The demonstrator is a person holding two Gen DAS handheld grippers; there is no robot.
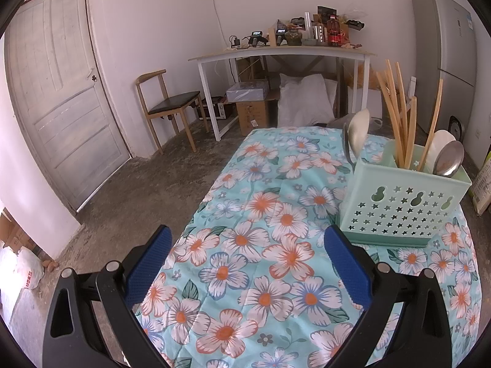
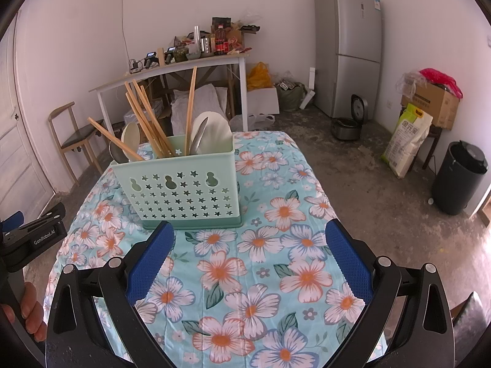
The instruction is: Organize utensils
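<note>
Right wrist view: your right claw [image 2: 250,263] gapes empty, the green utensil caddy [image 2: 181,190] straight ahead mid-worktop, chopsticks [image 2: 147,119] standing upright-tilted in it. Left claw [image 1: 248,271], also apart, sees the caddy off toward the right edge, so your right is nearer.

- My left gripper [image 1: 247,263] hangs over the floral tablecloth [image 1: 245,214], blue pads [image 1: 150,263] spread wide, nothing between them.
- Green utensil caddy [image 1: 402,205] stands upright on the cloth, ahead and right of the gripper, star and gourd cutouts facing me.
- Wooden chopsticks [image 1: 396,113] lean out of the caddy's middle; a metal spoon [image 1: 449,158] and a white spoon [image 1: 440,142] sit at its right end.
- Another metal spoon [image 1: 359,133] stands at the caddy's left end.
- Beyond: white desk [image 1: 276,53] piled with clutter, wooden chair [image 1: 167,104], door [image 1: 58,92], grey fridge [image 1: 445,52].
</note>
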